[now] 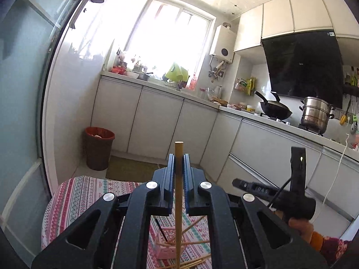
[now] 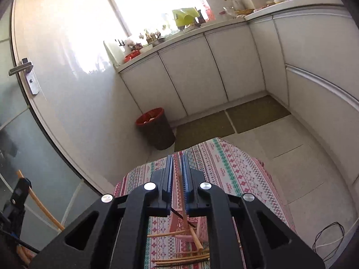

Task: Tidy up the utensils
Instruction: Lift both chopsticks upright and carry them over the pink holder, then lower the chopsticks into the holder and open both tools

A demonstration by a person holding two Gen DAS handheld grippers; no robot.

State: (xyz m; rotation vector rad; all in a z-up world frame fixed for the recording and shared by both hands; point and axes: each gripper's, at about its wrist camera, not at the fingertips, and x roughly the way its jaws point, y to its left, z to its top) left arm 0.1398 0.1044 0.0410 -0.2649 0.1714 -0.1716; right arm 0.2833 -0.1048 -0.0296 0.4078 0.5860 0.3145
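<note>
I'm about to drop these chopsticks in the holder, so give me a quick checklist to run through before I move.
1. Left gripper clamped on its chopstick: ok, the stick stands upright between the jaws.
2. Right gripper firm on its stick: cannot tell, the stick is blurred between the jaws.
3. Pink holder within sight below: ok, on the tablecloth, a few sticks already leaning in it.
4. Table cleared of loose chopsticks: not ok, several lie beside the holder.
</note>
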